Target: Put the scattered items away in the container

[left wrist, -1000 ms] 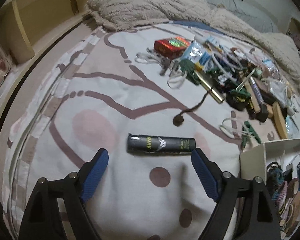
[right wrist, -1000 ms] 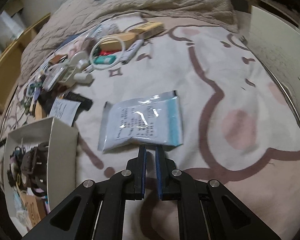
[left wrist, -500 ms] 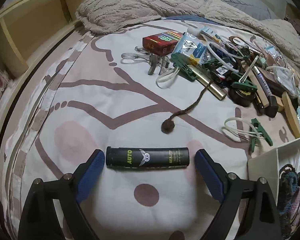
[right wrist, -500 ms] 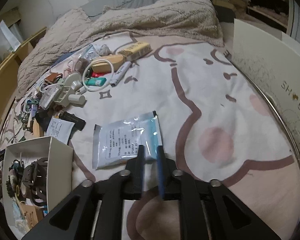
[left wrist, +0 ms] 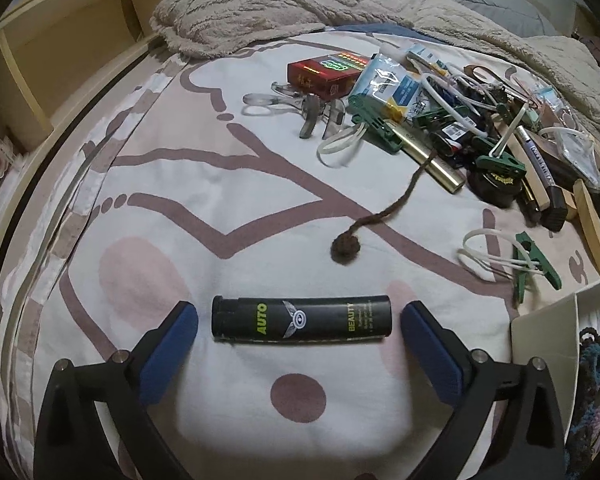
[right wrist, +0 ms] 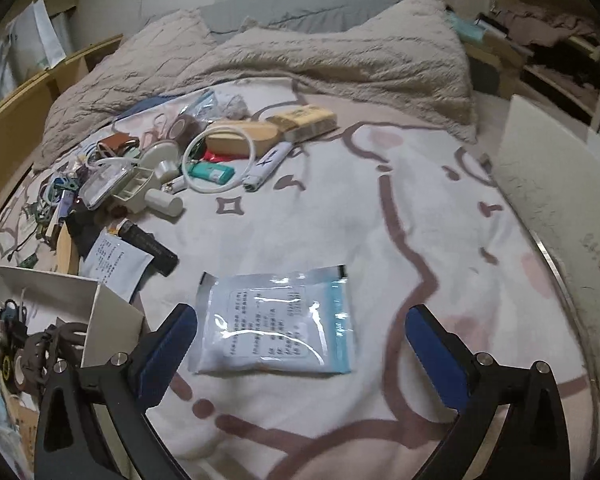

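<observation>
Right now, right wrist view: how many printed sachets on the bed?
2: large sachet in the foreground, small sachet by the white box's corner; the pile may hide more.

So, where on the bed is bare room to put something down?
Bare sheet lies left of the black tube, up to the red box, and right of the pouch, toward the white board. It is crowded in the clutter pile above the white box.

White bedsheet with brown line pattern and pink blotches [left wrist: 220, 184] under everything. Rumpled beige fuzzy blanket [right wrist: 300, 60] far ahead of tongs. Pale wooden shelf unit [left wrist: 60, 64] ahead-left. Grey pillow [right wrist: 300, 8] beyond blanket.
</observation>
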`<state>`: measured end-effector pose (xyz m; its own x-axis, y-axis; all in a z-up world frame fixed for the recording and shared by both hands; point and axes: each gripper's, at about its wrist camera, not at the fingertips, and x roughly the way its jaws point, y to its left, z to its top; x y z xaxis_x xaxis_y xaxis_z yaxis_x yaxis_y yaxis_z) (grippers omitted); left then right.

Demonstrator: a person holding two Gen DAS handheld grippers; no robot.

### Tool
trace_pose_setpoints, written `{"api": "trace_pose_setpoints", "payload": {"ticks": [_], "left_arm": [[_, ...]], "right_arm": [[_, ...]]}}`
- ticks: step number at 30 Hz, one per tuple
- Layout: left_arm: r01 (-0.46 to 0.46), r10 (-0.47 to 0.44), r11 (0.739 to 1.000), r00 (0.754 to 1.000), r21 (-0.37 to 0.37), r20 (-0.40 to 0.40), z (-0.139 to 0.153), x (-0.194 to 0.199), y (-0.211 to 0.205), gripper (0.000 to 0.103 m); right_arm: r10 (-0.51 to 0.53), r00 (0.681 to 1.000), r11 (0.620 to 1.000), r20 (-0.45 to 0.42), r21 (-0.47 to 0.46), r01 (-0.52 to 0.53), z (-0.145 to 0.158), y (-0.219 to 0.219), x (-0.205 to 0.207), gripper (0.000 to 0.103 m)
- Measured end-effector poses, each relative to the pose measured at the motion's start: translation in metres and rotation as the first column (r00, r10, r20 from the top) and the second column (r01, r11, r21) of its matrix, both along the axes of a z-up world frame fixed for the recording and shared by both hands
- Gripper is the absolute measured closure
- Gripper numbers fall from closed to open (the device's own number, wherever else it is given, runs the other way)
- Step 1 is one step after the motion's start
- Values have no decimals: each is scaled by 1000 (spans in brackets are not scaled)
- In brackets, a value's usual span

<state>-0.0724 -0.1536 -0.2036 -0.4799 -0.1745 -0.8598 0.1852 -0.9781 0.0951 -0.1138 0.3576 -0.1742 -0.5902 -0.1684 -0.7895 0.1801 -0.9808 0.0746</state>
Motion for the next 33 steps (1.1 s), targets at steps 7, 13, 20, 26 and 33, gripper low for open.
{"api": "trace_pose_setpoints", "payload": {"ticks": [7,13,20,26,33], "left_arm": [[-6,6,1000,1000,-5,9,-1,-1,1,0],[-10,10,1000,1000,-9,11,-2,-2,1,0],[-11,11,1000,1000,-4,11,-3,-3,-1,0],[-12,12,1000,1000,2,-8,-2,-2,-1,0],[-10,10,1000,1000,-6,-28,-2,-1,1,0]], "right_arm": [[80,997,997,20,16,-80,-9,-22,-6,0],[85,995,994,44,60,-88,-18,-27,-10,0],[62,994,995,88,74,-69,-35,-23,-16,0],[55,995,993,88,100,-64,-38,-26,-15,0],[42,998,994,44,104,-47,-38,-27,-9,0]]}}
